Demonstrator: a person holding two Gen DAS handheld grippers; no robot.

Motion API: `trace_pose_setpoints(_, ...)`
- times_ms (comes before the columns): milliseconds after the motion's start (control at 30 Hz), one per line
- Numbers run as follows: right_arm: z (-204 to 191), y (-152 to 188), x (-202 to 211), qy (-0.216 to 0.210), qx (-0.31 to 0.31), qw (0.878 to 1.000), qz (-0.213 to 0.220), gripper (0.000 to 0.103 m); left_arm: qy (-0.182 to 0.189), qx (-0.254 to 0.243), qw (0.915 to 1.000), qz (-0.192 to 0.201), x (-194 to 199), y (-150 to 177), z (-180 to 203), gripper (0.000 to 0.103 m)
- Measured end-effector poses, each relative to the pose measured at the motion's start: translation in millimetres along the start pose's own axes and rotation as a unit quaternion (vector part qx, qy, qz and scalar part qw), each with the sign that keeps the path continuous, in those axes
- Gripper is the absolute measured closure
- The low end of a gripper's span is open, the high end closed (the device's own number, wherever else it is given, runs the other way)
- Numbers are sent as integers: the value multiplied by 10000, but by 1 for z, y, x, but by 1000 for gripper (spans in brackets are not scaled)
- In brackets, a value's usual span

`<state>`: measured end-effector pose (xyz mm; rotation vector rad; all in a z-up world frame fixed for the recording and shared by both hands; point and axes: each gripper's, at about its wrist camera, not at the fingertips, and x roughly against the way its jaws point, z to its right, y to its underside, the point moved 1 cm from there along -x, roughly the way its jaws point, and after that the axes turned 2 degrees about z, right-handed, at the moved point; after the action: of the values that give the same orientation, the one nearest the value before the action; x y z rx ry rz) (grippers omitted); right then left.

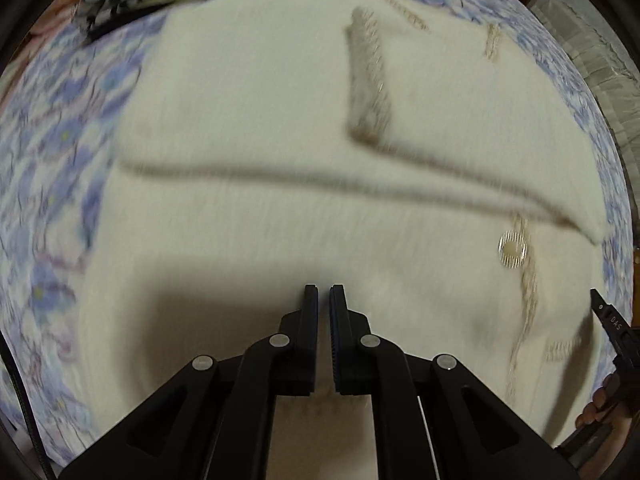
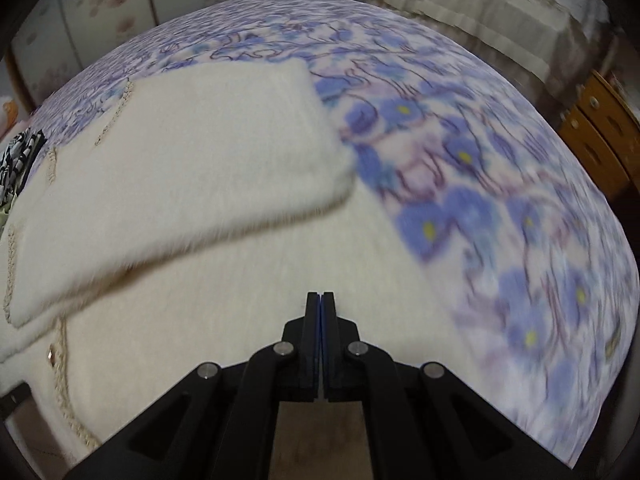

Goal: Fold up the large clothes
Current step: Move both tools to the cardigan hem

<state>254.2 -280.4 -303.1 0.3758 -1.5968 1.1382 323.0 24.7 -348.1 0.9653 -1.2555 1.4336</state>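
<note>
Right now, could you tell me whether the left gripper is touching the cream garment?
Cannot tell. In the left wrist view the shut left gripper overlaps the cream garment, but blur hides any contact or gap.

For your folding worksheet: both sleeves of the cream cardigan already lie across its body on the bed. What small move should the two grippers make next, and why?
Probably carry the near hem forward. Both the left gripper and right gripper look shut on the cardigan, whose sleeves are folded in.
</note>
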Motion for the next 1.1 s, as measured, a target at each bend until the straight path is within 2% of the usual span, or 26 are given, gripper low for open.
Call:
trace_pose_setpoints(100,-1,28,19,67,-195,9997,-126,103,216,25,9995,-215,4,23,-13,99)
trace_pose_setpoints(200,-2,51,38,59,-160,9998,-129,103,234,-444,9987,-105,16,39,-14,99)
trace_pose_setpoints(333,2,76,45,-70,-316,9979,-552,101,262,-824,9962,-73,30,57,-17,99)
trace_pose_setpoints(500,12,102,60,-269,-298,9959,-811,101,301,-427,9978,-396,36,85,-42,99)
trace_pose_setpoints(733,46,125,68,-990,-765,9827,-1365,101,119,126,9976,-667,54,140,-76,99)
trace_pose_setpoints(933,74,134,78,-1031,-808,9736,-1870,101,-252,687,9939,-824,68,181,-98,99)
trace_pose_setpoints(1100,96,139,84,-1084,-509,9717,-2036,100,-314,1190,9879,-947,82,215,-123,98)
